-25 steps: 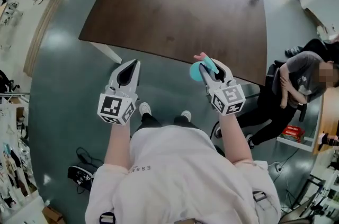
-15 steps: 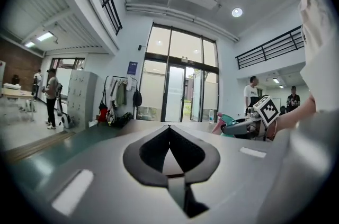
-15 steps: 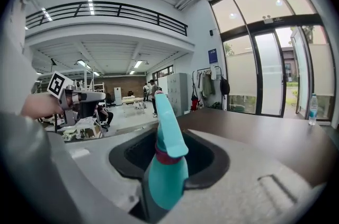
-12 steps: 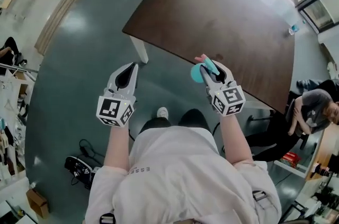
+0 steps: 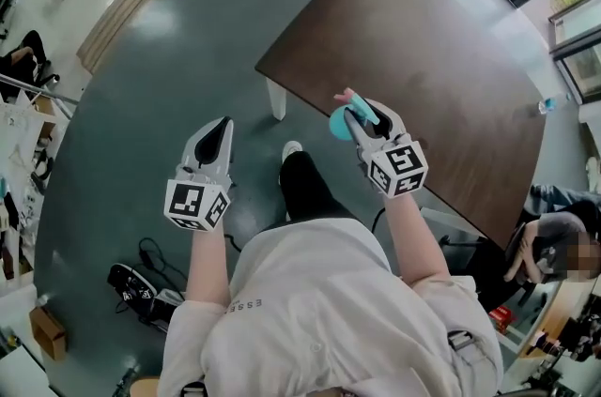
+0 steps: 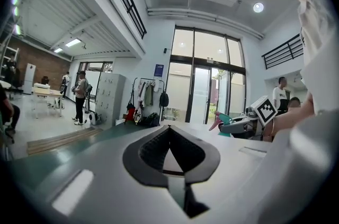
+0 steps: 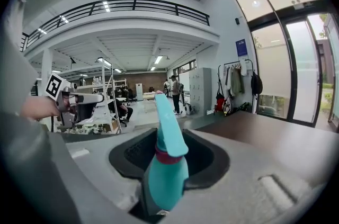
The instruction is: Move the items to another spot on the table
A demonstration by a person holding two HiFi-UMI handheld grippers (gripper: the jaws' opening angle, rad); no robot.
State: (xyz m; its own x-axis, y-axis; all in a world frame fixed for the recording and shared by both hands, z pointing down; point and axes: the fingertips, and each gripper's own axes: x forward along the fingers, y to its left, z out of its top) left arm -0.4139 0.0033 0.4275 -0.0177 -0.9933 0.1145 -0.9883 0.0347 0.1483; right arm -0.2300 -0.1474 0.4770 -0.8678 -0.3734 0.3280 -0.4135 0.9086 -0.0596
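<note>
- The person's white shirt (image 5: 319,311) fills the bottom of the head view. Both arms reach forward from it.
- A cube with square markers (image 5: 195,205) sits at the left wrist, and another one (image 5: 398,170) sits at the right wrist.
- The left hand-held gripper (image 5: 221,130) hangs over the grey-green floor (image 5: 141,104), off to the left of the desk. Its jaws are pressed together at the tips, and nothing is between them.
- The right hand-held gripper (image 5: 362,115) pinches a teal bottle (image 5: 340,125). The bottle has a pink ring round its neck. Its long teal top pokes out past the jaws and ends in a pink tip.
- The teal bottle is up in the air and does not touch the desk. In the head view it sits right over the near edge of the dark brown desk (image 5: 423,38).
- One foot in a white shoe (image 5: 291,149) is on the floor between the two grippers.
- A white desk leg (image 5: 275,99) stands under the near corner of the desk.
- A small clear bottle (image 5: 547,105) stands far away, by the far right edge of the desk.
- Another person (image 5: 545,245) sits to the right of the desk.
- Far off in the left gripper view there are grey lockers (image 6: 108,98), a rack of hanging clothes (image 6: 151,101) and tall glass doors (image 6: 204,90).
</note>
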